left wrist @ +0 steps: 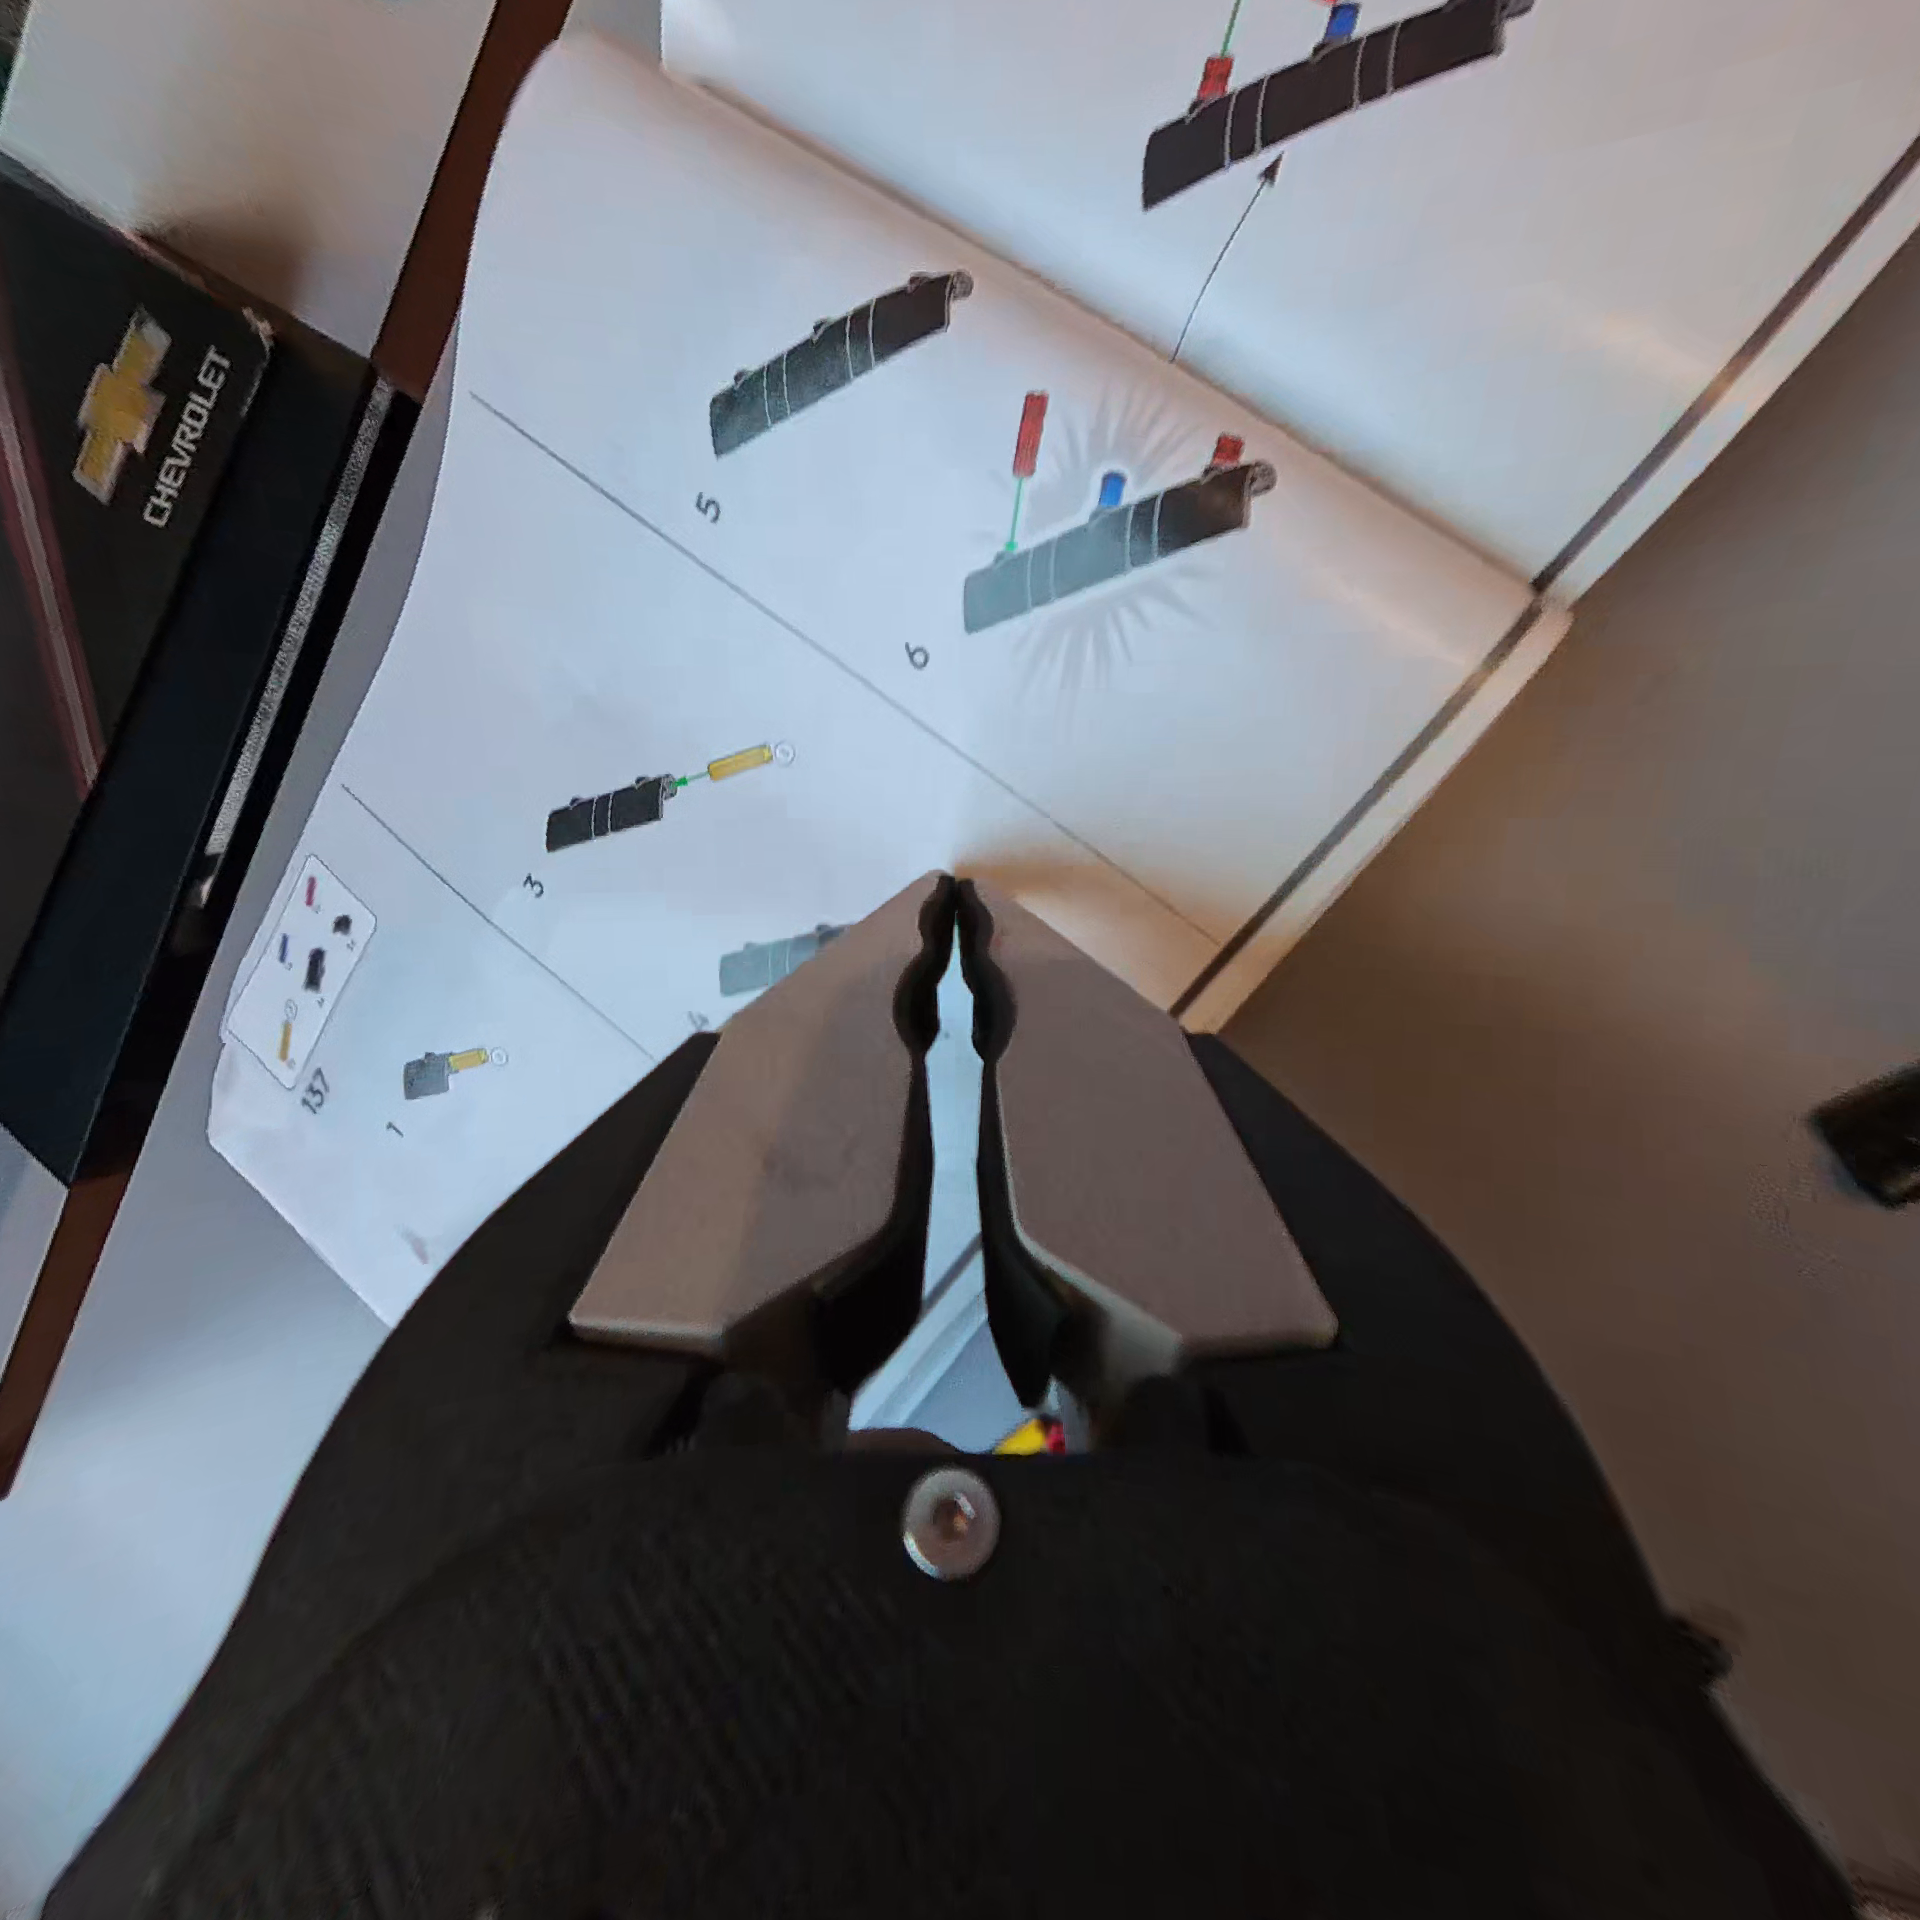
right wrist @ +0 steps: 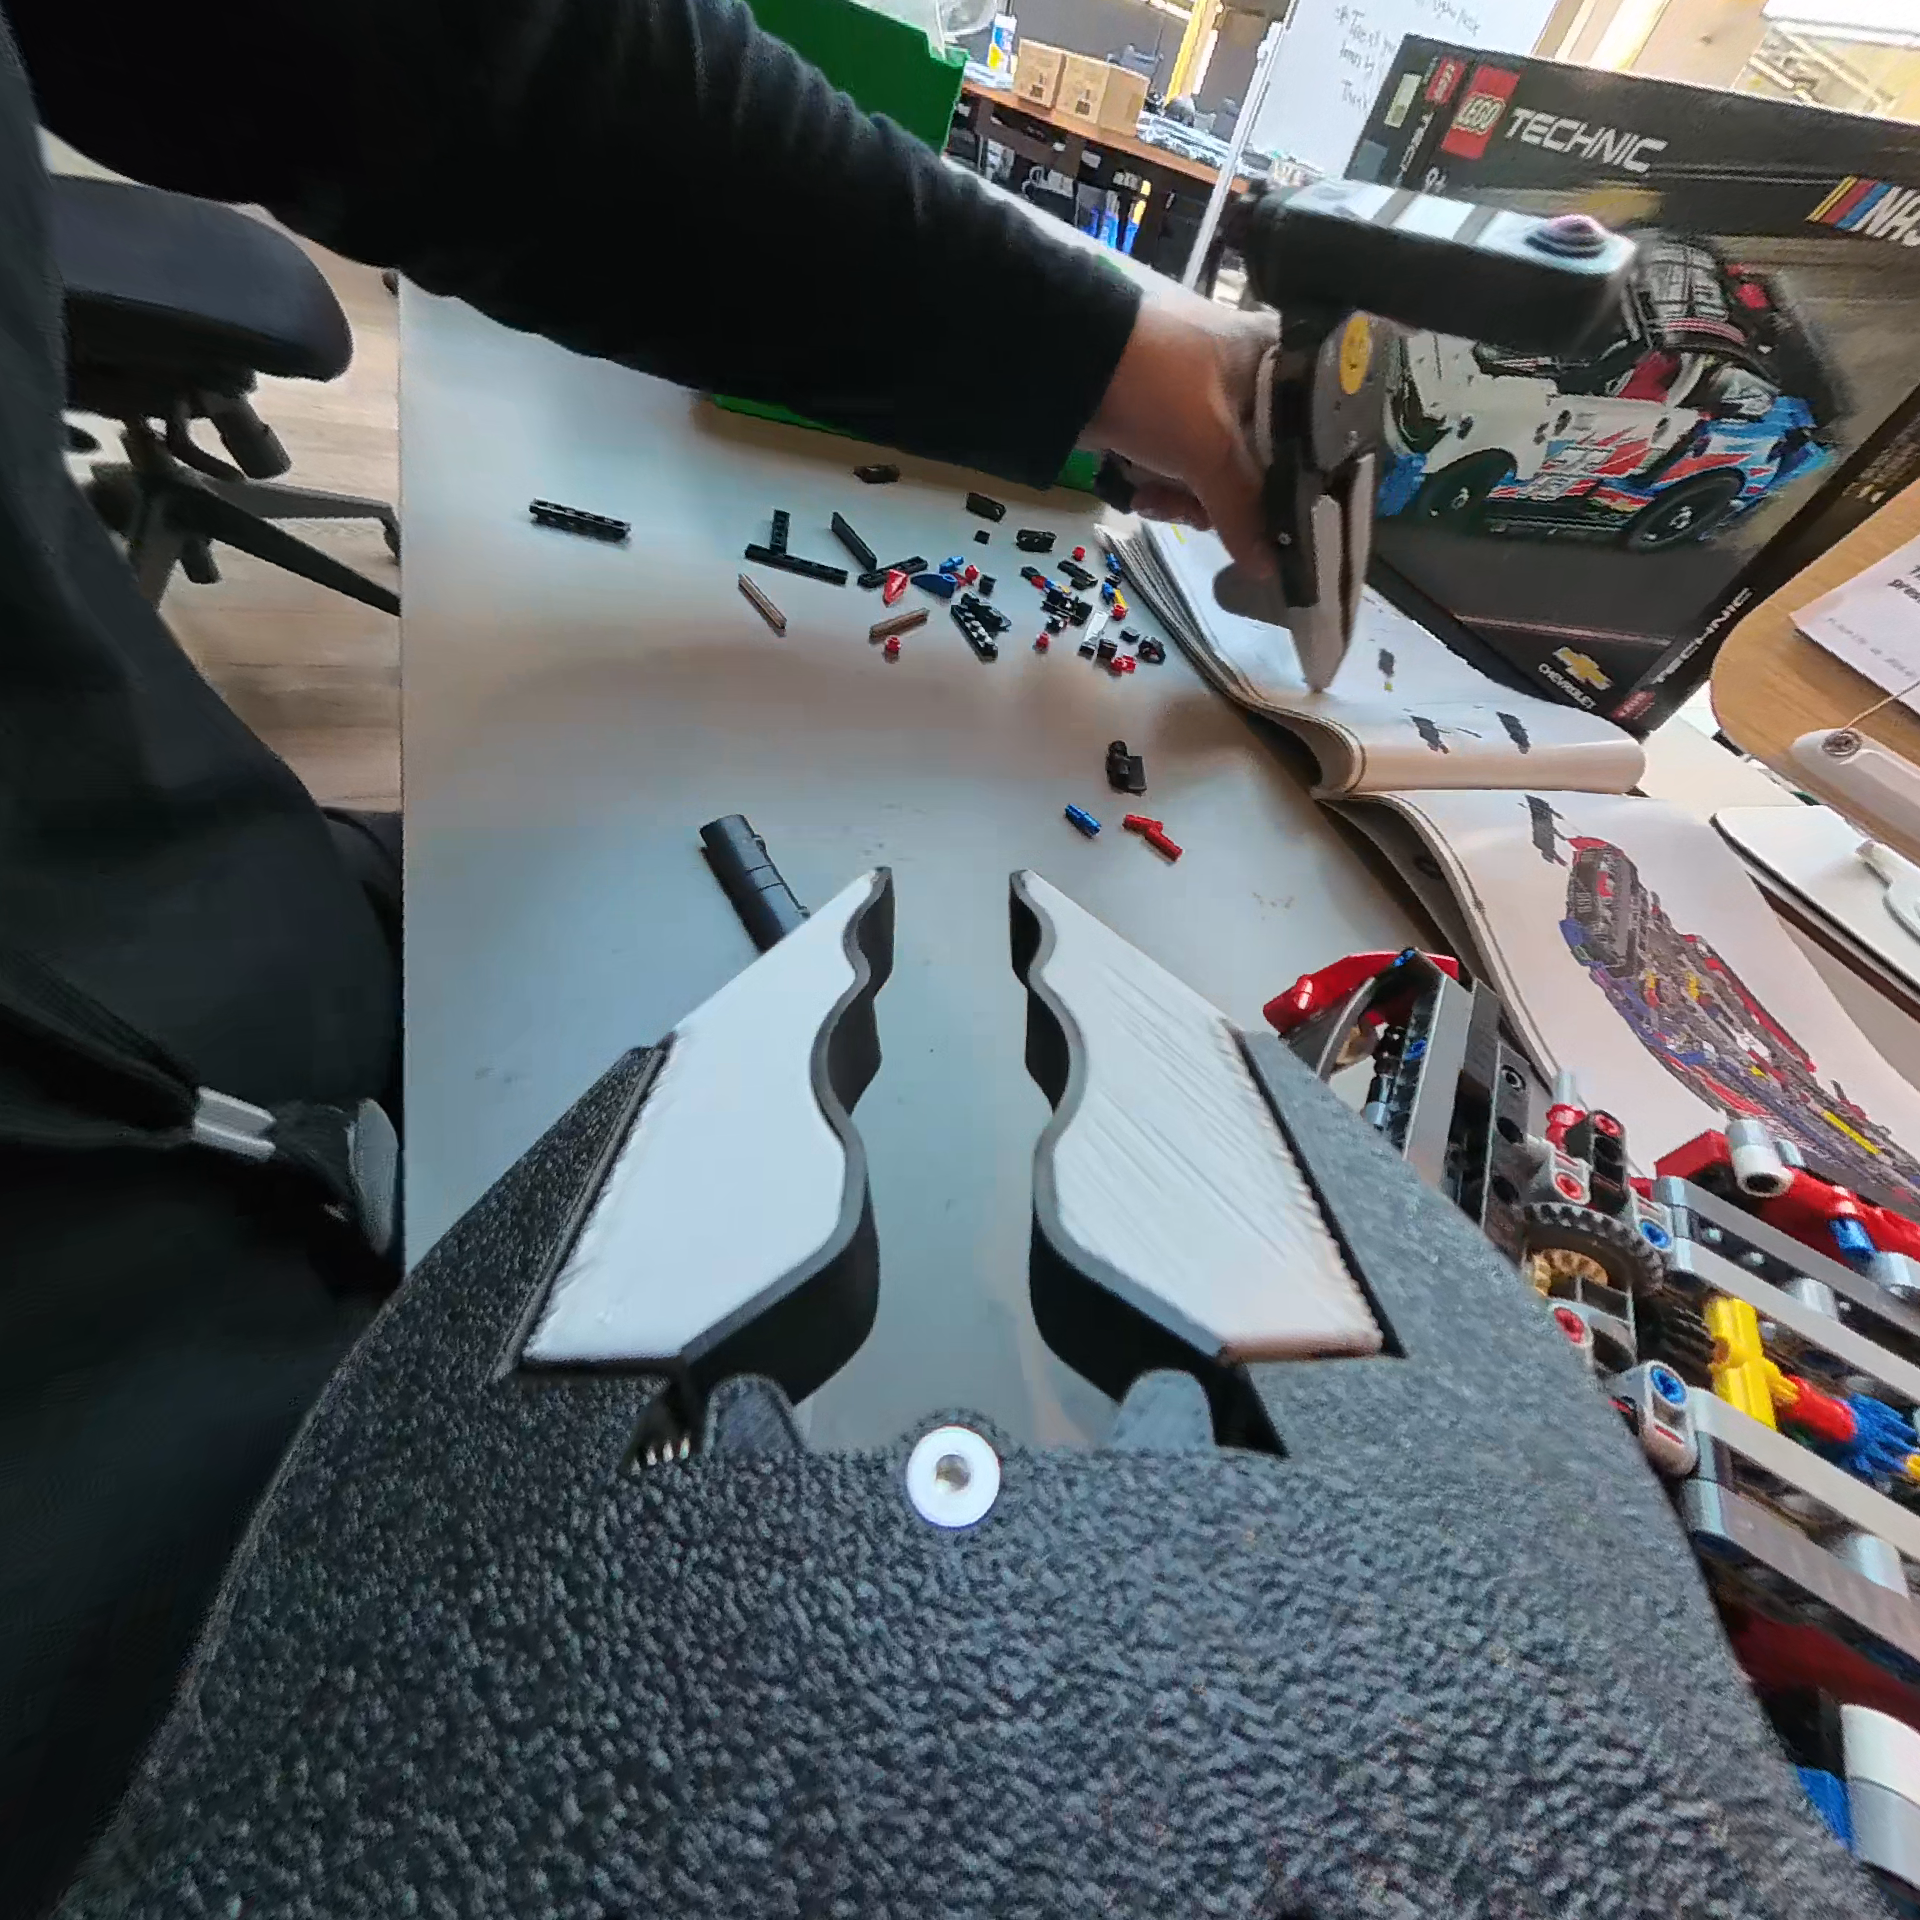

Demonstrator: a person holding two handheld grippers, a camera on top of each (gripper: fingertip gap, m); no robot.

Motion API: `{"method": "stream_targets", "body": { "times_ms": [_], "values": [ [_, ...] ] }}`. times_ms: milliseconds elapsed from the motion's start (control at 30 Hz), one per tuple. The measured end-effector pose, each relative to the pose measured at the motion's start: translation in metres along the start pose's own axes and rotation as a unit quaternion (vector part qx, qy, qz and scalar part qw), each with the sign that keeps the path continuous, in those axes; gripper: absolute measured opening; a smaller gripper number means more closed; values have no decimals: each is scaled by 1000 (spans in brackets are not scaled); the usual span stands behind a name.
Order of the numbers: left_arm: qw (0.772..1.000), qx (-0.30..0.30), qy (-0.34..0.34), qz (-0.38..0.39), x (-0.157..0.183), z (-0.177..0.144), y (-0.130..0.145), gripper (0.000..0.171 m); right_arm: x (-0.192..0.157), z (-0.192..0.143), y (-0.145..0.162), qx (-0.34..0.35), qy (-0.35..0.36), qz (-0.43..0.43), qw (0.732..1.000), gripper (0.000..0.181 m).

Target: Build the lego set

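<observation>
My left gripper (left wrist: 956, 886) is shut and empty, its tip just over the open instruction booklet (left wrist: 935, 520). It also shows in the right wrist view (right wrist: 1325, 675), pointing down onto the booklet (right wrist: 1455, 717). My right gripper (right wrist: 951, 883) is open and empty above the grey table (right wrist: 623, 748). A black assembled rod (right wrist: 750, 878) lies just left of its left finger. A blue pin (right wrist: 1082, 820), a red pin (right wrist: 1153, 834) and a small black piece (right wrist: 1124, 767) lie ahead. A pile of small loose pieces (right wrist: 997, 597) lies farther off. The partly built car (right wrist: 1662, 1247) stands at the right.
The set's black box (right wrist: 1621, 416) stands behind the booklet; its side shows in the left wrist view (left wrist: 156, 623). A person's black sleeve (right wrist: 675, 229) reaches across the table. An office chair (right wrist: 187, 343) stands at the left. A wooden table edge (right wrist: 1808, 644) lies far right. My right fingertips sit around 35 centimetres from my left ones. Between my left fingertips and the small black piece (right wrist: 1124, 767) there is roughly 15 centimetres. About 15 centimetres separates my right fingertips from the blue pin (right wrist: 1082, 820).
</observation>
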State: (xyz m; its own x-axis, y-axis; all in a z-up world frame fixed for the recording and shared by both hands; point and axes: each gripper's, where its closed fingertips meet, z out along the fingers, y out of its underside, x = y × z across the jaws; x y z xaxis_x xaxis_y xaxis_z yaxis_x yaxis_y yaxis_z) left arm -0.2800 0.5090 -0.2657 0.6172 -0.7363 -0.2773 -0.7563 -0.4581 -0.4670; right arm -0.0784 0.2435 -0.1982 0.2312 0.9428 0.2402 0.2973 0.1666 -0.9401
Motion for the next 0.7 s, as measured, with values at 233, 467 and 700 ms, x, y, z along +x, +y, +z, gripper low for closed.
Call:
{"method": "stream_targets", "body": {
  "times_ms": [233, 467, 700],
  "values": [
    [1000, -8, -5, -20, -11, -6, 27, 0, 13, 4, 8, -28, 49, -25, 998, 22],
    [999, -22, -13, -36, -14, -16, 47, 0, 17, 6, 14, -48, 67, -38, 996, 20],
    [999, -25, -24, -35, -15, -20, 54, 0, 15, 6, 14, -50, 73, -58, 994, 21]
  ]
}}
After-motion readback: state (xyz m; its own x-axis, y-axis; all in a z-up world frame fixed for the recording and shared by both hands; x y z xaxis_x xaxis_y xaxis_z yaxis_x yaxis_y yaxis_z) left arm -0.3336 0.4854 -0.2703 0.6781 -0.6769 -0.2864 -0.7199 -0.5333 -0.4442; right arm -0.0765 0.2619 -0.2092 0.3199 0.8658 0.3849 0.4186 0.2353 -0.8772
